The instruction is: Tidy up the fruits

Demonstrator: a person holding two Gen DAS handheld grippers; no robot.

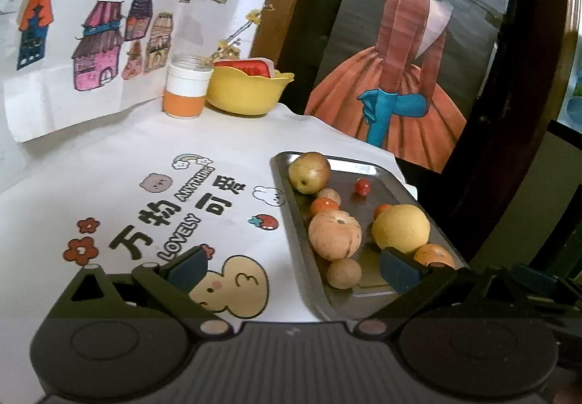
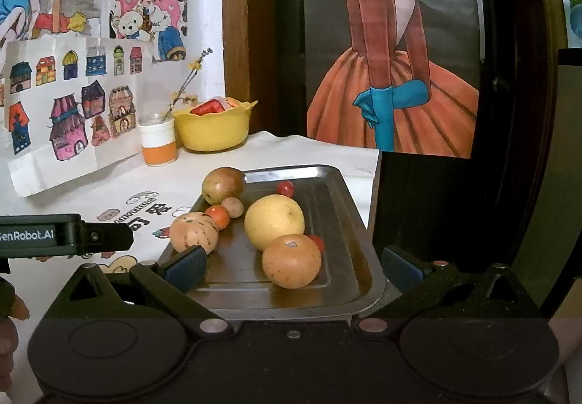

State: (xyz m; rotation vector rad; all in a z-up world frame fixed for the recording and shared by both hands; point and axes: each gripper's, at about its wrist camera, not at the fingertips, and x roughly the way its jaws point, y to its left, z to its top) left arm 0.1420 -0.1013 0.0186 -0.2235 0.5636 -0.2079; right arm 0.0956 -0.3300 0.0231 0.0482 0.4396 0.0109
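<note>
Fruits lie gathered on a metal tray point(image 2: 349, 222) that sits at the right edge of a white printed tablecloth point(image 1: 109, 167); in the right wrist view the tray fills the centre of the frame. On it: a large yellow fruit point(image 2: 274, 224) at centre, an orange point(image 2: 291, 261) touching it on the lower right side, a pale blemished fruit point(image 2: 194, 231) at the tray's left edge, a brownish apple point(image 2: 223, 185) at the upper left corner, a small orange fruit point(image 2: 217, 216) and a small tan round fruit point(image 2: 232, 207) between those two, and a small red fruit point(image 2: 284, 188) alone toward the top of the tray. The left wrist view shows a further tan ball point(image 1: 343, 273) at the lower end of the tray.

Left gripper point(image 1: 291, 267): jaws wide apart, holding nothing; one finger sits over the tablecloth, the other over the tray's lower part.

Right gripper point(image 2: 293, 264): jaws wide apart, empty, spanning the tray's near end with the orange between the fingers, contact not evident.

In the upper left of both frames stand a yellow bowl point(image 2: 211, 131) and a white-and-orange jar point(image 2: 159, 142), side by side and well apart from the tray.
</note>
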